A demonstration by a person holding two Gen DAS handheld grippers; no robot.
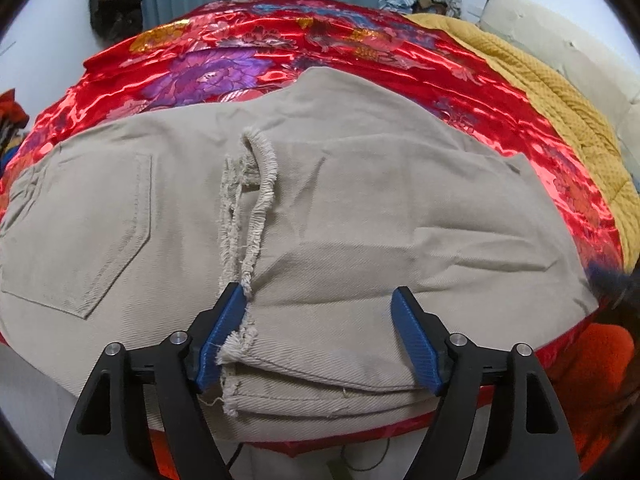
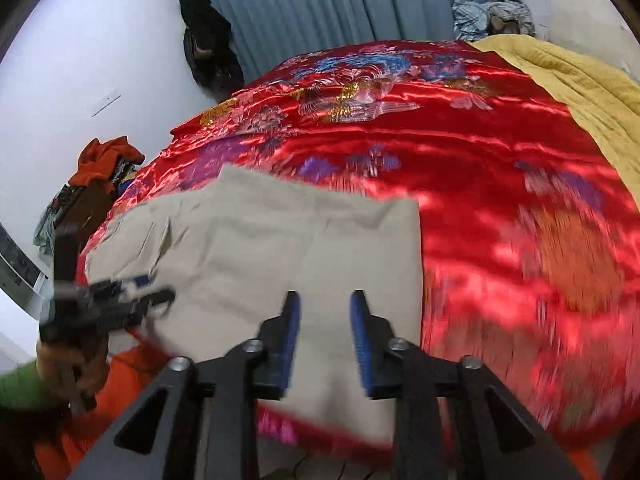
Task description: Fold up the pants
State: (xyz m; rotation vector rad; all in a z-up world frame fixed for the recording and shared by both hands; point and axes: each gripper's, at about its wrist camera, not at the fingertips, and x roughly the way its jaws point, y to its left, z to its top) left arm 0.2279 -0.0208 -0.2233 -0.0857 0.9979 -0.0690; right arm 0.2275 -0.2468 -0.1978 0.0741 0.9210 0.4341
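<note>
- At the far left of my right wrist view I see a pile of orange and dark clothes (image 2: 106, 160) against the white wall, off the bed's left edge.
- A dark garment (image 2: 208, 46) hangs on that wall beside the blue-grey curtain (image 2: 320, 4).
- Low on the left of the same view my left gripper (image 2: 120, 298) shows as a blurred dark shape at the near left corner of the pants (image 2: 248, 256).
- In my left wrist view that gripper (image 1: 318, 312) has its blue pads wide apart; I read it as open, clamped on nothing, with the left pad touching the frayed hem (image 1: 256, 208).
- The pants (image 1: 320, 208) are beige, folded in layers, and lie at the near edge of the bed on the red satin cover (image 1: 248, 52).
- A back pocket (image 1: 92, 232) shows on the left part of the pants; the frayed hem runs from near to far just right of it.
- My right gripper (image 2: 325, 312) sits over the near right part of the pants, its blue fingers parted with only a narrow gap and no cloth between them; the view is motion-blurred.
- The red cover (image 2: 500, 220) spreads bare to the right of the pants.
- A yellow blanket (image 2: 580, 80) lies along the bed's right side.
- Striped clothes (image 2: 492, 16) are heaped at the far right corner.
</note>
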